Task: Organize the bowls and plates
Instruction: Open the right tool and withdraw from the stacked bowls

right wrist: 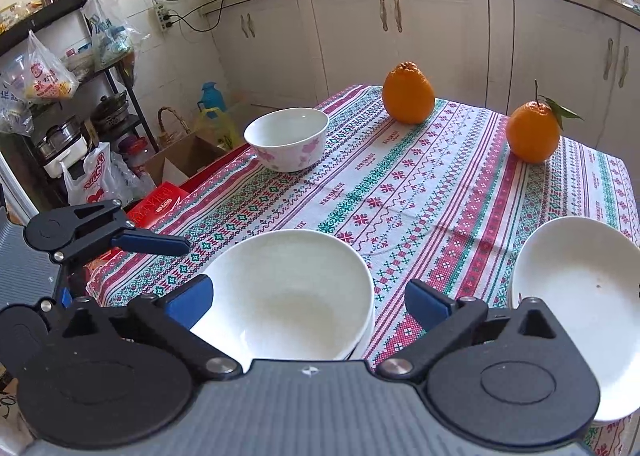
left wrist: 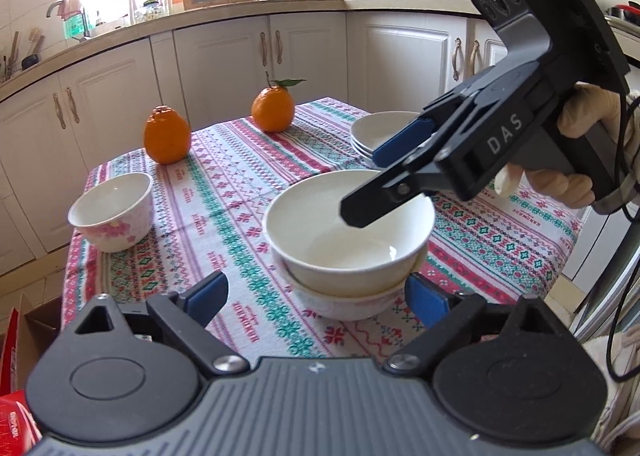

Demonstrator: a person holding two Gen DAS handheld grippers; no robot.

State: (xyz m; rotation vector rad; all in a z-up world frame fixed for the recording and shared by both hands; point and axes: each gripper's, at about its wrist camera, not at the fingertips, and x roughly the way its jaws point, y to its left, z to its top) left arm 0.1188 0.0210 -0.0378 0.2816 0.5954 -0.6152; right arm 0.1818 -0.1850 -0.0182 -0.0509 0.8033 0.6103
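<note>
A plain white bowl [left wrist: 320,240] sits nested in a floral bowl [left wrist: 344,306] at the middle of the table. My left gripper [left wrist: 316,298] is open just in front of this stack, with its blue pads [left wrist: 426,302] apart from the bowls. My right gripper [left wrist: 364,184] hangs open over the top bowl's far rim, one finger inside the bowl and one beyond it. In the right wrist view the same bowl [right wrist: 288,296] lies between the wide-spread fingers of the right gripper [right wrist: 308,296], untouched. A second floral bowl [left wrist: 112,212] [right wrist: 288,140] stands alone near the table's left edge.
A stack of white plates [left wrist: 372,128] [right wrist: 580,296] sits at the right of the patterned tablecloth [left wrist: 224,192]. Two oranges [left wrist: 166,134] [left wrist: 273,108] stand at the far side. Cabinets [left wrist: 224,56] lie behind, and boxes and bags [right wrist: 96,176] crowd the floor beside the table.
</note>
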